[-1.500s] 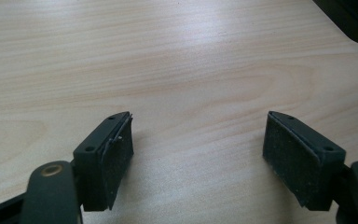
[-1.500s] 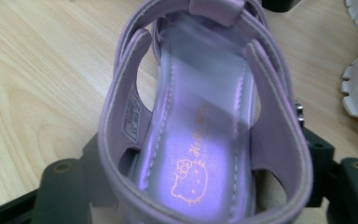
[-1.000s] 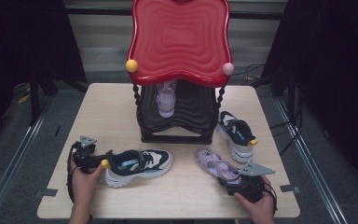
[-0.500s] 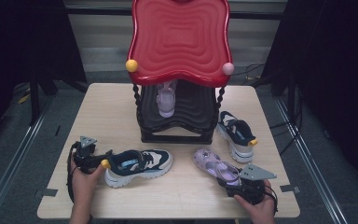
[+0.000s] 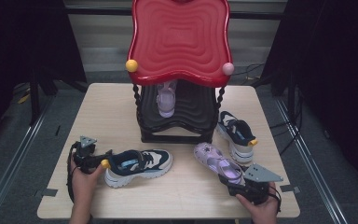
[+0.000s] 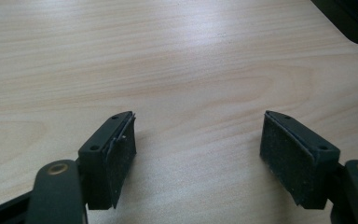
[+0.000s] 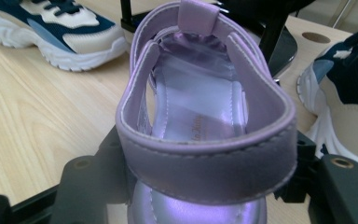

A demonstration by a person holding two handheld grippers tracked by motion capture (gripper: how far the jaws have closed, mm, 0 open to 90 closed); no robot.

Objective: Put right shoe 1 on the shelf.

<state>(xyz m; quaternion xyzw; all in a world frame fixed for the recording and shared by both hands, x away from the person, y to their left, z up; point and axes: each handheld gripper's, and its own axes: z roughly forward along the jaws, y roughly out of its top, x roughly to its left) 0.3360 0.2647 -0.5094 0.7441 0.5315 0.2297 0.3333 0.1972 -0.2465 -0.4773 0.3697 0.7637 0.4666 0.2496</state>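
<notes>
My right tongs [image 5: 235, 179] clamp the heel strap of the lilac sandal [image 7: 205, 121], which lies on the bench [image 5: 186, 196] in front of the red shoe rack [image 5: 179, 42], light and probably floppy, while my left tongs [image 6: 198, 154] gape empty.

Purple sandal [image 5: 216, 161] upright on table, heel strap toward near right edge. Navy-and-white sneaker [image 5: 139, 164] upright, toe pointing right.
</notes>
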